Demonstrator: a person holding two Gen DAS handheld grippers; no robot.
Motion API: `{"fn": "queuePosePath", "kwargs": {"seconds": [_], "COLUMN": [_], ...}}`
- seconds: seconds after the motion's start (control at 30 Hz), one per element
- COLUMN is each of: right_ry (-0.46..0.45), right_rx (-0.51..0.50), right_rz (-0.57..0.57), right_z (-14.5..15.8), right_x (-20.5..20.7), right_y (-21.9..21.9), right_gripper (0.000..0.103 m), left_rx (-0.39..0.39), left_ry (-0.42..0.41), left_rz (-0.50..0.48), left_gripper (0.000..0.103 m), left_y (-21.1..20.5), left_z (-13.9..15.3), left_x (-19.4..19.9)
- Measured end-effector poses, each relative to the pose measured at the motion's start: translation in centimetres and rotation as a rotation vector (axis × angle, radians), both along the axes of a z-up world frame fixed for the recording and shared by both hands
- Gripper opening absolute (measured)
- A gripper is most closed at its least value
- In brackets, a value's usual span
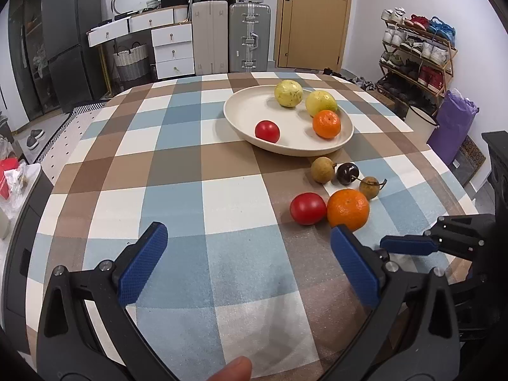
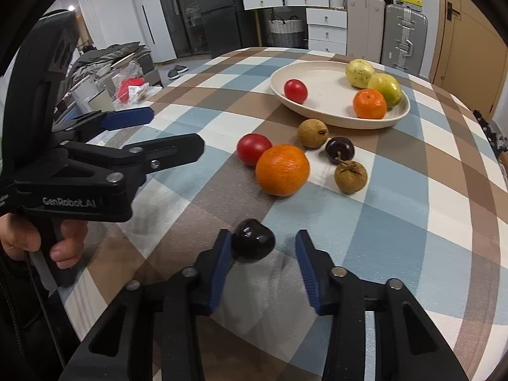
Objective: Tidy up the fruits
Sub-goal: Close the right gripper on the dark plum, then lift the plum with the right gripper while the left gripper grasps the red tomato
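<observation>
A cream plate (image 1: 241,108) (image 2: 320,73) holds two yellow-green fruits (image 1: 288,93), a small orange (image 1: 326,123) and a red tomato (image 1: 267,131). In front of the plate on the checked cloth lie a red tomato (image 1: 307,208) (image 2: 253,148), a large orange (image 1: 348,209) (image 2: 282,170), two brown longans (image 1: 322,169) (image 1: 369,187) and a dark cherry (image 1: 347,173) (image 2: 339,150). My left gripper (image 1: 249,250) is open and empty, low over the cloth. My right gripper (image 2: 263,247) is open, with a dark cherry (image 2: 252,240) between its fingers, against the left pad.
The round table's edge curves close on all sides. Suitcases (image 1: 249,36), white drawers (image 1: 173,49), a door and a shoe rack (image 1: 416,54) stand behind it. The left gripper's body (image 2: 95,165) sits left of the fruit pile in the right wrist view.
</observation>
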State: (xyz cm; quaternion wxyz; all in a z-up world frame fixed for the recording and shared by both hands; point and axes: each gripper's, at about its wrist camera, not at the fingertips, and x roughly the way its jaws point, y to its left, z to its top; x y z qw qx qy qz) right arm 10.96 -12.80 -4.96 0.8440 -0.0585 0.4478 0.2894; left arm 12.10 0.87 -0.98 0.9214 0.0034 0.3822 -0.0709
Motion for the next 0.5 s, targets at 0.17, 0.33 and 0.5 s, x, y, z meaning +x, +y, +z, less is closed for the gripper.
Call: {"fn": "queuePosePath", "kwargs": {"seconds": [0.17, 0.33, 0.5], "right_ry": [0.006, -0.010, -0.032], "right_rx": [0.024, 0.047, 0.053], "right_rz": [0.017, -0.016, -0.072], "right_z": [0.0, 0.4, 1.2], "right_x": [-0.2, 0.0, 0.7], "right_y": [0.1, -0.6, -2.0], "right_gripper": [0.028, 0.028, 0.028], "left_rx": [-0.014, -0.008, -0.009], "left_ry": [0.009, 0.015, 0.050], "left_rz": [0.007, 0.000, -0.018], "left_gripper": [0.102, 0.102, 0.099], "left_y": [0.2, -0.1, -0.5], "left_z": [-0.2, -0.4, -1.0], "left_x": [0.2, 0.6, 1.8]}}
